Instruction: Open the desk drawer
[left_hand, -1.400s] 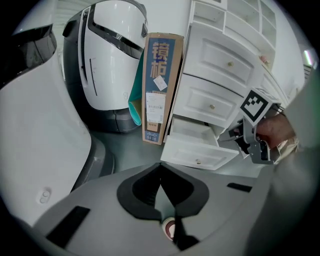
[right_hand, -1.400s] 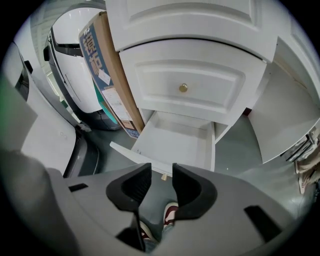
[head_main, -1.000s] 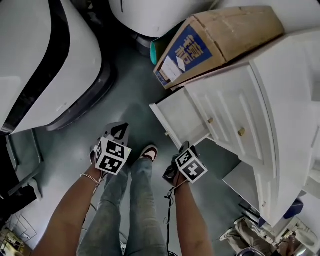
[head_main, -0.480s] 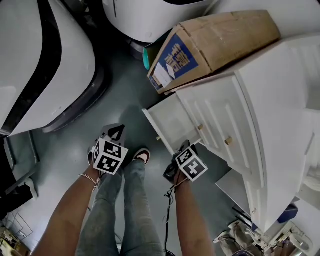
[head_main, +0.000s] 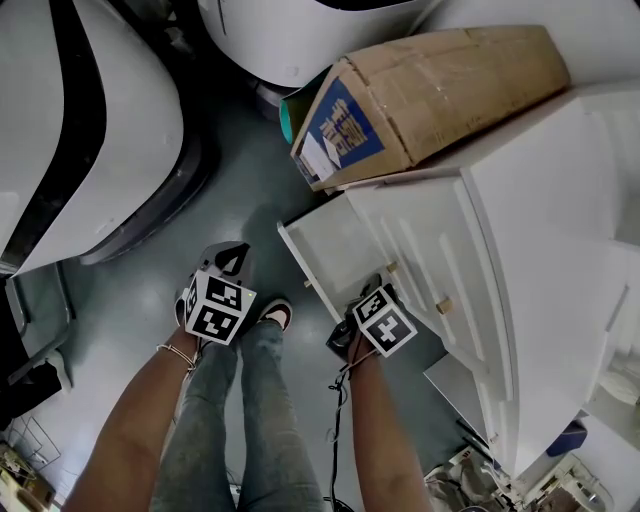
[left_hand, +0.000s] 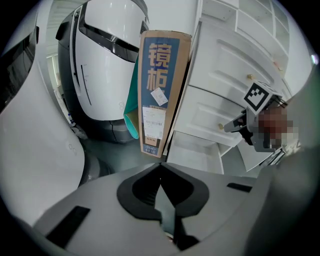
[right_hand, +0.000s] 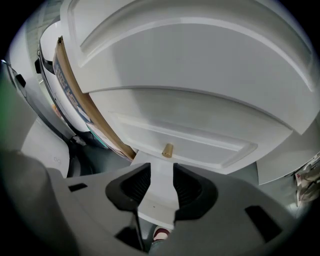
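Already the drawer (head_main: 325, 245) stands pulled well out of the desk (head_main: 560, 230), low on its front and near the foot of the box (head_main: 450, 80) that leans against the desk's end. The opening therefore looks all but done, and the step in hand reads as letting go and getting clear. The right gripper (right_hand: 161, 169) sits close to the desk front, beside the drawer. Its jaws have just been spreading and stand wide apart, released. A strip of the drawer's white edge shows in the gap, but as far as can be judged neither pad presses on it. A brass knob (right_hand: 167, 150) on the desk panel lies just beyond its tips. To do this well, the jaws should be held wide and the gripper drawn back along its own line, away from the desk, so that no pad catches the drawer's edge or clips the knob. A sideways sweep would risk nudging the drawer back in. Should the drawer need more travel, a straight pull out from the desk, with no twist, would keep it from binding. The left gripper (left_hand: 160, 167) hangs well off the desk, over the floor, its jaws clenched tip to tip on nothing, and is best left there.
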